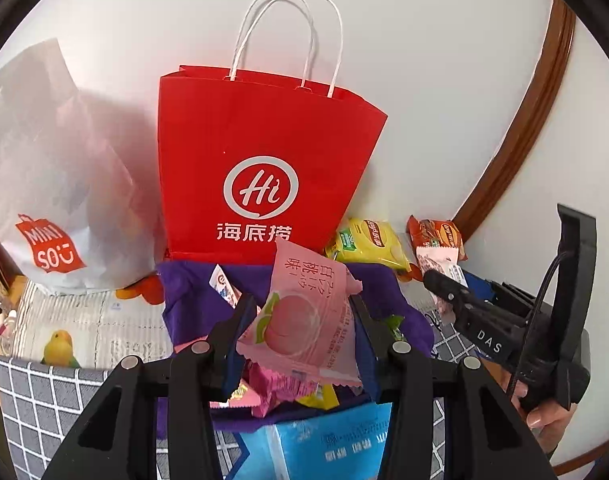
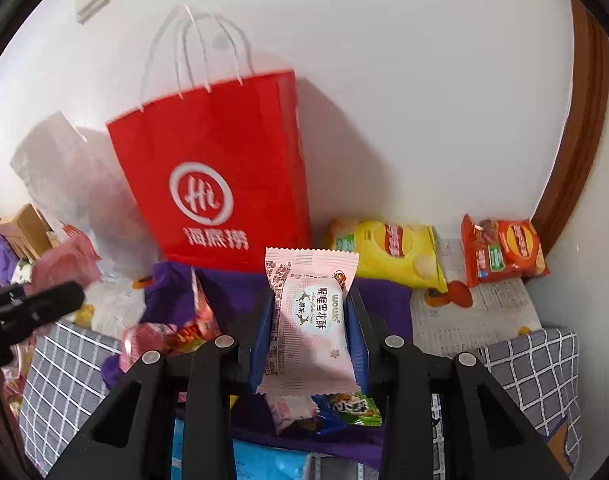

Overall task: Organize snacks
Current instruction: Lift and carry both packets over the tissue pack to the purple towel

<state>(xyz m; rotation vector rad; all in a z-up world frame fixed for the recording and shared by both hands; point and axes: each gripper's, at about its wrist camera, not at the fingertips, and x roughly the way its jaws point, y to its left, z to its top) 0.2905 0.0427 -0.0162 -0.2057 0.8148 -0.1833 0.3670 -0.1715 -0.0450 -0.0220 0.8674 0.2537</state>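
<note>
White wall behind, brown wooden trim curving at right. Red paper bag (image 1: 260, 160) stands upright against the wall, white handles up, on a desk with a grey checked cloth (image 1: 36, 400). White plastic bag (image 1: 52, 200) slumps just left of it. Yellow chip packet (image 2: 388, 250) and orange chip packet (image 2: 502, 250) lie by the wall to the right.

Left gripper (image 1: 300, 328) clamps a pink peach snack packet (image 1: 304, 320) by its sides; long axis runs away from the camera, far end tilted slightly left, toward the red bag.

Right gripper (image 2: 310, 320) pinches a pale pink pastry packet (image 2: 308, 320) by its long edges; long axis runs straight ahead, crimped far end toward the bag's base.

Both packets are held above a purple cloth (image 2: 384, 300) strewn with small wrapped snacks (image 2: 324, 412).
</note>
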